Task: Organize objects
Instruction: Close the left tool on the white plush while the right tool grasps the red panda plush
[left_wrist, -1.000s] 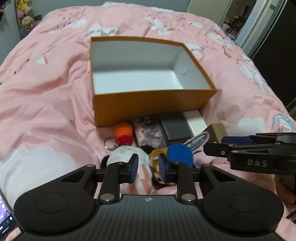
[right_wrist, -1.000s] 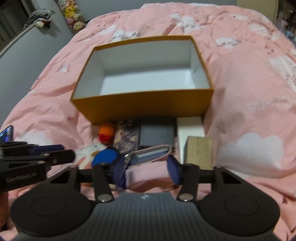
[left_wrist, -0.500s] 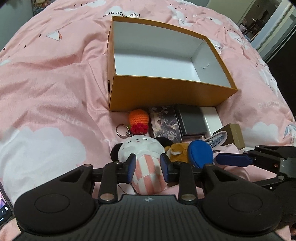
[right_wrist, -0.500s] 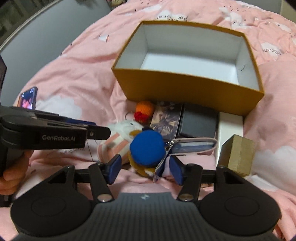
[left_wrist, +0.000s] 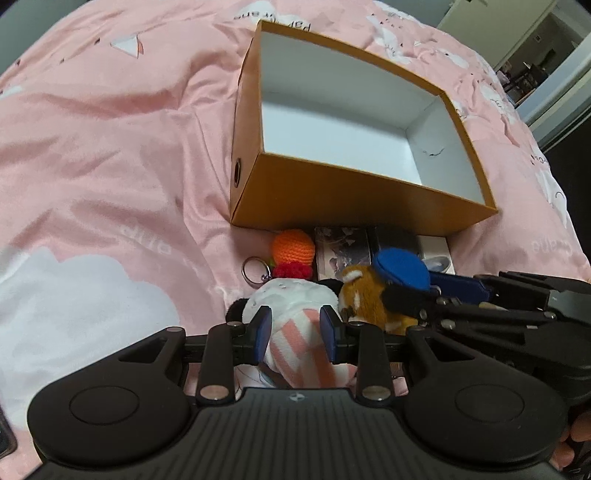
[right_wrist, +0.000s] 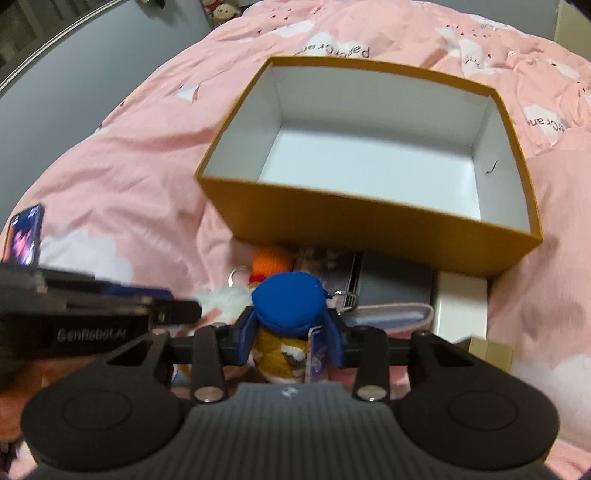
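Observation:
An open orange box (left_wrist: 354, 206) with a white, empty inside lies on the pink bed; it also shows in the right wrist view (right_wrist: 369, 225). My left gripper (left_wrist: 295, 334) is shut on a white plush with pink stripes (left_wrist: 295, 325). My right gripper (right_wrist: 291, 341) is shut on a brown plush with a blue cap (right_wrist: 288, 302), also seen in the left wrist view (left_wrist: 373, 291). Both plushes sit just in front of the box. An orange crochet keychain (left_wrist: 293, 251) lies by the box wall.
Between the plushes and the box lie a patterned card box (left_wrist: 341, 251), a dark grey box (right_wrist: 395, 286), a white box (right_wrist: 461, 306), a pink pouch (right_wrist: 391, 315) and a tan block (right_wrist: 491, 352). A lit phone (right_wrist: 24, 236) lies at the left.
Both grippers closed: the left on the striped white plush, the right on the blue-capped brown plush. Both views moved closer to the box.

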